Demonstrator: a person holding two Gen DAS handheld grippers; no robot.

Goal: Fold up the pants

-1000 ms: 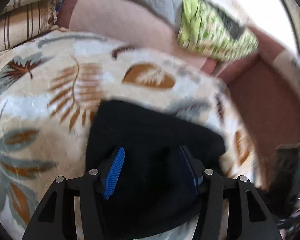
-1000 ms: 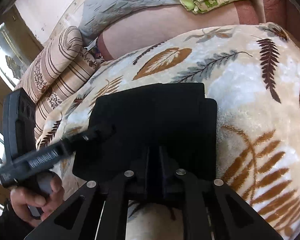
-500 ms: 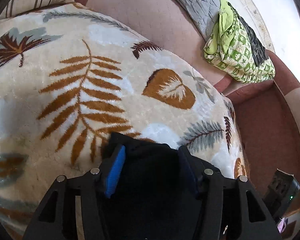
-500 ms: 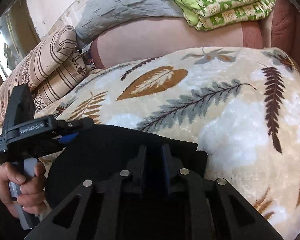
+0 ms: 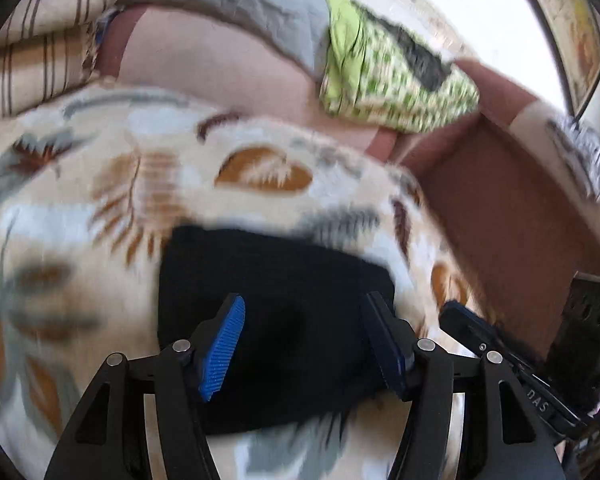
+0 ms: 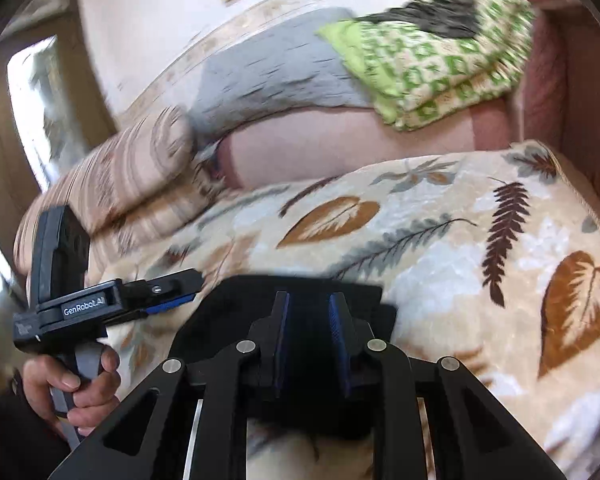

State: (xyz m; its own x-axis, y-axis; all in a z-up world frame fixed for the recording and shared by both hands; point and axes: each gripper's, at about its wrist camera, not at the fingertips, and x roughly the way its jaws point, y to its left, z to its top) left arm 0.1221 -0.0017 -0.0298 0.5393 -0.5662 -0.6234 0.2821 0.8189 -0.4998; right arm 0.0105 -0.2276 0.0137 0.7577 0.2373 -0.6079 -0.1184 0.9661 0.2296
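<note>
The black pants [image 5: 276,292] lie folded into a small flat rectangle on the leaf-patterned blanket [image 5: 100,184]. My left gripper [image 5: 304,324] hovers over the near part of the pants with its blue pads wide apart and nothing between them. In the right wrist view the pants [image 6: 300,296] lie under my right gripper [image 6: 308,320], whose pads stand a small gap apart over the fabric. The left gripper [image 6: 180,284] shows there at the left, held by a hand beside the pants' left edge. The right gripper's tip [image 5: 464,320] shows at the pants' right edge.
A green patterned folded blanket [image 6: 432,56] and a grey quilt [image 6: 268,68] lie at the back of the bed. Striped pillows [image 6: 120,172] are at the back left. A brown sofa side [image 5: 496,216] and a black device [image 5: 584,320] are at the right.
Both grippers have pulled back and up from the pants. The right jaws, closed on the fabric before, now stand slightly apart. The left gripper has moved off the left edge.
</note>
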